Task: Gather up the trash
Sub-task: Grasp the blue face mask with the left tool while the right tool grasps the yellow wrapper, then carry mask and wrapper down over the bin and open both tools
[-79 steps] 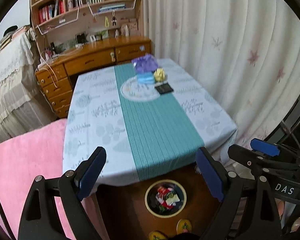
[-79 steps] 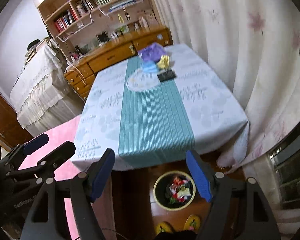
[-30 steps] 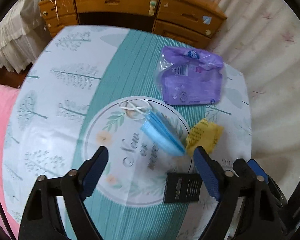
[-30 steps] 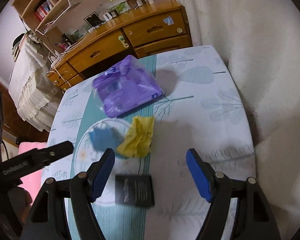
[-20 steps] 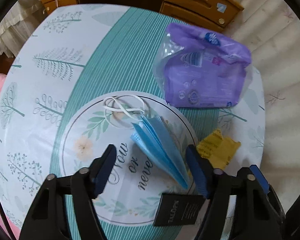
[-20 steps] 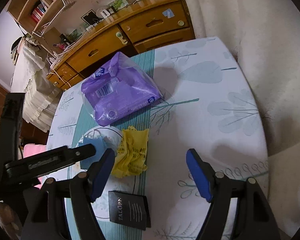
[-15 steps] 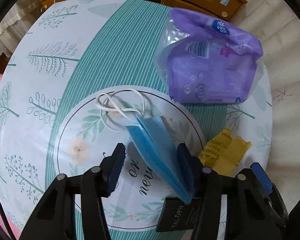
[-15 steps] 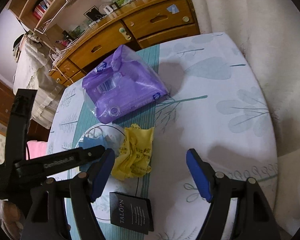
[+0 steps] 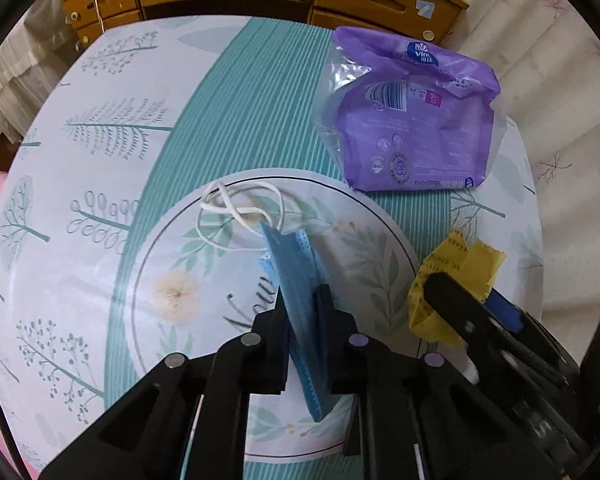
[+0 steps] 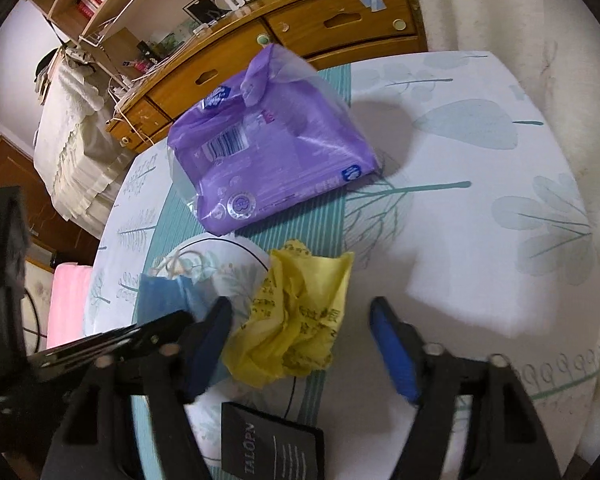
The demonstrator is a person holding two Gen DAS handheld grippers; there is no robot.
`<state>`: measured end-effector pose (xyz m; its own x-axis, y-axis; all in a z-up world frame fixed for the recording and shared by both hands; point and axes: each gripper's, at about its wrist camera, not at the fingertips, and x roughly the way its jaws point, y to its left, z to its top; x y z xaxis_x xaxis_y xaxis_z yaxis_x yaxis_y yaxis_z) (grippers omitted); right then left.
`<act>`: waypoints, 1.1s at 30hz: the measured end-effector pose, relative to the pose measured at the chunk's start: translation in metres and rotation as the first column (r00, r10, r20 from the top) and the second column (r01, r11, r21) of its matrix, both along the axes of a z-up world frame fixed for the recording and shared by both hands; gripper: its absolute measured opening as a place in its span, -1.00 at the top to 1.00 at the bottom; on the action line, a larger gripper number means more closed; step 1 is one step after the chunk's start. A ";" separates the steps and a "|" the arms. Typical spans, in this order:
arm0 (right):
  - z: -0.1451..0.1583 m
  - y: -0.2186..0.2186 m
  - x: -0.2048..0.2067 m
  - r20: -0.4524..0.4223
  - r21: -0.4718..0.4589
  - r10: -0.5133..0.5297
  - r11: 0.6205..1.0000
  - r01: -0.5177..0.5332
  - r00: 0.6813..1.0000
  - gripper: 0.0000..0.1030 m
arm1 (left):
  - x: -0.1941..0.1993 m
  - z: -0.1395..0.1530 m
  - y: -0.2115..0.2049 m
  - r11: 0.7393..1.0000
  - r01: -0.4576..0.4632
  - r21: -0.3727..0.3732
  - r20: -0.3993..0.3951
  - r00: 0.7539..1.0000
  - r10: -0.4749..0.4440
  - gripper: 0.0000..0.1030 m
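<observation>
We saw the left tongs (image 9: 302,300) closed on the blue face mask (image 9: 298,280) — it stood on edge over the round print of the desk (image 9: 100,152). The right tongs (image 10: 302,320) were spread wide around the crumpled yellow wrapper (image 10: 296,316), not touching it. The purple packet (image 10: 268,140) lay behind, the black card (image 10: 272,446) just in front.

Left gripper (image 9: 302,308), wide open 2.6 s ago over the table's near edge, now clamps the folded blue face mask (image 9: 300,296) at the far end, its jaws having narrowed steadily over the last sec. Right gripper (image 10: 300,344) has dropped lower & now straddles the crumpled yellow wrapper (image 10: 296,320), jaws apart, left pad beside it.
</observation>
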<state>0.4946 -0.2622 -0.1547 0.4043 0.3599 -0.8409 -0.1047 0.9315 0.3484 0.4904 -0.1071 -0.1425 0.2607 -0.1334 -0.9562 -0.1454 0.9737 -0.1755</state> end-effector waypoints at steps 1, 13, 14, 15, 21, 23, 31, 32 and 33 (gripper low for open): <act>0.000 0.003 -0.001 0.013 -0.007 0.010 1.000 -0.010 1.000 -0.06 | -0.002 0.003 0.001 1.000 0.000 0.004 0.007 1.000 0.000 0.83; 0.018 0.011 -0.031 0.032 0.024 0.017 1.000 -0.018 0.999 0.43 | -0.047 0.048 0.030 0.999 0.016 0.030 0.088 0.996 -0.019 0.85; 0.022 0.012 -0.038 0.037 0.028 0.011 1.000 -0.012 0.999 0.44 | -0.055 0.052 0.034 0.999 0.019 0.034 0.094 0.995 -0.022 0.86; 0.026 0.013 -0.044 0.042 0.032 0.006 0.999 -0.007 0.999 0.44 | -0.062 0.056 0.037 0.999 0.021 0.032 0.101 0.995 -0.025 0.86; 0.051 0.028 -0.091 0.079 0.038 -0.016 0.999 0.013 0.997 0.44 | -0.104 0.078 0.057 0.999 0.048 0.025 0.157 0.986 -0.052 0.86; 0.059 0.034 -0.112 0.094 0.030 -0.027 0.999 0.024 0.995 0.44 | -0.123 0.085 0.065 0.998 0.065 0.019 0.178 0.982 -0.068 0.86; 0.092 0.075 -0.227 0.142 0.019 -0.107 0.994 0.105 0.984 0.44 | -0.226 0.123 0.103 0.984 0.177 -0.011 0.264 0.950 -0.168 0.86; 0.096 0.083 -0.244 0.145 0.021 -0.118 0.993 0.116 0.982 0.44 | -0.243 0.129 0.112 0.981 0.194 -0.017 0.275 0.944 -0.182 0.85; 0.099 0.089 -0.256 0.148 0.023 -0.125 0.992 0.123 0.981 0.44 | -0.257 0.134 0.118 0.978 0.206 -0.020 0.286 0.939 -0.192 0.85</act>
<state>0.2384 -0.1736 -0.0561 0.5671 0.3103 -0.7630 -0.0407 0.9357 0.3504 0.2332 0.0113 -0.0084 0.4811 -0.2547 -0.8389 0.1125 0.9669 -0.2290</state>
